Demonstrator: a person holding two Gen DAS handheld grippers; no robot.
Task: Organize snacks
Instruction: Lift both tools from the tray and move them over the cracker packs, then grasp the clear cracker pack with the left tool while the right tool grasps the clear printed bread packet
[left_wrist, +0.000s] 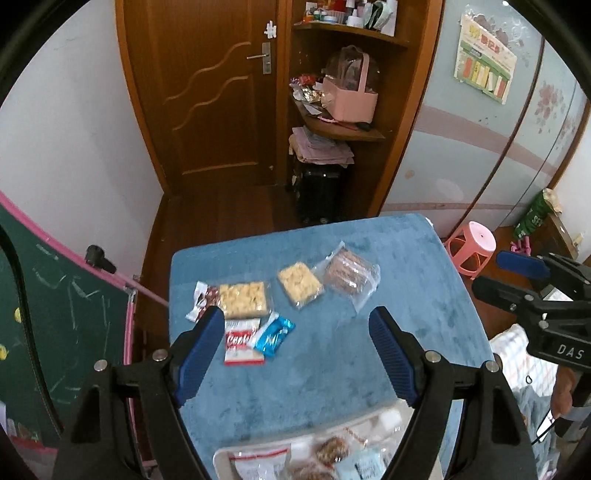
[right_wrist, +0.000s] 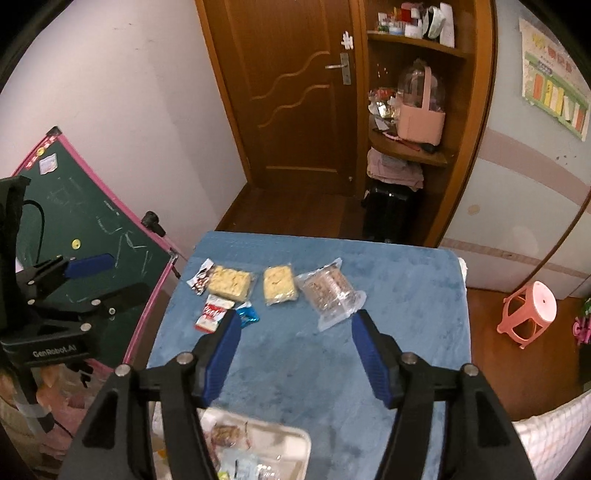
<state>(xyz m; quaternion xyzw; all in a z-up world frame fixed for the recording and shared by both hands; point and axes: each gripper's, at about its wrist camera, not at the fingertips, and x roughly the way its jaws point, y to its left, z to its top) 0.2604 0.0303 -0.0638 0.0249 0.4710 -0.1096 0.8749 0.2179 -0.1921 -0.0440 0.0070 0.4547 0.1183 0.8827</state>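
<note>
Both the left tool (left_wrist: 295, 321) and right tool (right_wrist: 293, 325) hang released and empty over the blue bench (left_wrist: 406, 295). A tray (right_wrist: 295, 443) of snacks sits nearest. Farther along, six packets (left_wrist: 299, 282) lie in a loose row.
</note>
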